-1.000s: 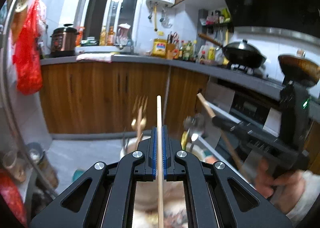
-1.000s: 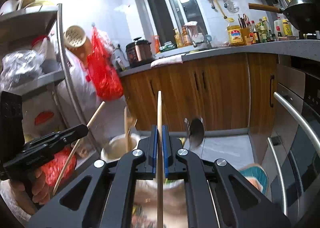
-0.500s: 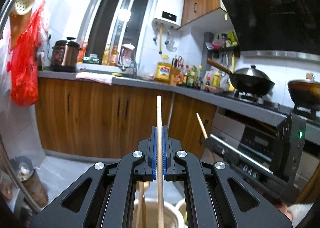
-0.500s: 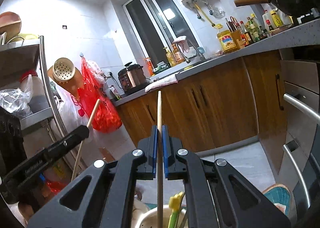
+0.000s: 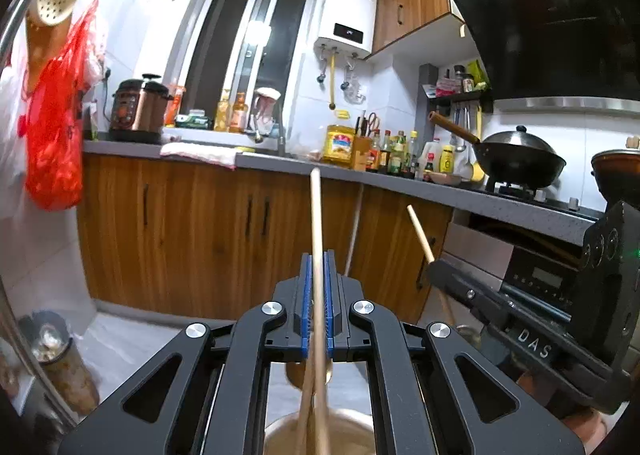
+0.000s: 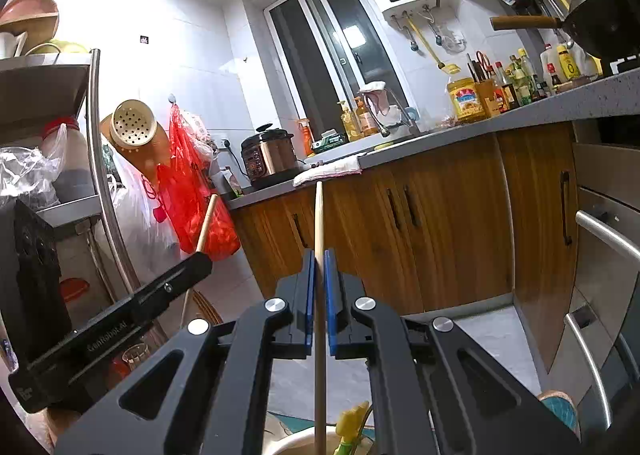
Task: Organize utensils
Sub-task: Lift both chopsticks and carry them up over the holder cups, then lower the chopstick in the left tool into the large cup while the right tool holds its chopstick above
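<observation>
Both wrists have tilted up since a second ago. Left gripper [image 5: 317, 307] is clamped on a wooden stick [image 5: 316, 223], right gripper [image 6: 319, 303] on another [image 6: 319, 223] — each upright across its pads. The holder [image 5: 320, 435] sits directly below, nearer the left. Right view alone shows yellow-green utensils [image 6: 352, 425] in a pot.

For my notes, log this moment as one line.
left claw: shut on chopstick | right claw: shut on second chopstick | holder: below
</observation>
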Demonstrator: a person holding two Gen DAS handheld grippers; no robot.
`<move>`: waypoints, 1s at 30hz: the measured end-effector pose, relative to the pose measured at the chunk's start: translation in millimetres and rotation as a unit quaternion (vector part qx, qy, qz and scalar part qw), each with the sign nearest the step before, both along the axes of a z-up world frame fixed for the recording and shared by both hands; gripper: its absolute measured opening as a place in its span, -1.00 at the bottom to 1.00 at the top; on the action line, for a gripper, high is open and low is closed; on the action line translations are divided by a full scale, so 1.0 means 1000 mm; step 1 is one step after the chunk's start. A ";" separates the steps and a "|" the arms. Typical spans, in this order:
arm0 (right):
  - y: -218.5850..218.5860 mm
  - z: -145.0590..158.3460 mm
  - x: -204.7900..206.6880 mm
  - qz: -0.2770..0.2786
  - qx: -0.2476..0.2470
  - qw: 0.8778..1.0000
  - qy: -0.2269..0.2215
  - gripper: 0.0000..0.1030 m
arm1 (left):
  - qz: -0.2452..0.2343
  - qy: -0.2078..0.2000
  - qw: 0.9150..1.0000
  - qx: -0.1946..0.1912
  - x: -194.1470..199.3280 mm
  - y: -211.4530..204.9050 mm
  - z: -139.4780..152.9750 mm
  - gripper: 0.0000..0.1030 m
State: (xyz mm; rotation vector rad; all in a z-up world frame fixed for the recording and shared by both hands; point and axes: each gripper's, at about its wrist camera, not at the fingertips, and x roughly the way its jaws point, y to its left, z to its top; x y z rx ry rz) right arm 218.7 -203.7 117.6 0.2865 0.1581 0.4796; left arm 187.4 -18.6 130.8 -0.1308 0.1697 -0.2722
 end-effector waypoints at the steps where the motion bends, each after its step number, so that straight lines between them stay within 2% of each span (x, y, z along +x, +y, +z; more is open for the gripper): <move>1: 0.000 -0.001 0.000 0.001 0.000 1.000 0.001 -0.90 | -0.001 -0.001 1.000 -0.001 -0.001 0.001 -0.001 -0.89; 8: -0.002 -0.004 -0.001 -0.001 0.010 1.000 0.007 -0.90 | -0.003 -0.011 1.000 0.004 -0.020 0.012 0.004 -0.89; 14: 0.000 -0.006 -0.007 -0.005 0.003 1.000 -0.007 -0.90 | -0.015 -0.020 0.999 0.029 -0.041 0.012 0.009 -0.86; 21: 0.005 -0.011 -0.005 -0.022 -0.002 1.000 -0.008 -0.90 | -0.005 -0.005 0.999 0.044 -0.046 0.017 0.013 -0.86; 30: 0.013 -0.011 -0.010 -0.030 -0.012 0.999 -0.017 -0.90 | 0.006 0.013 0.999 0.036 -0.044 0.028 0.014 -0.86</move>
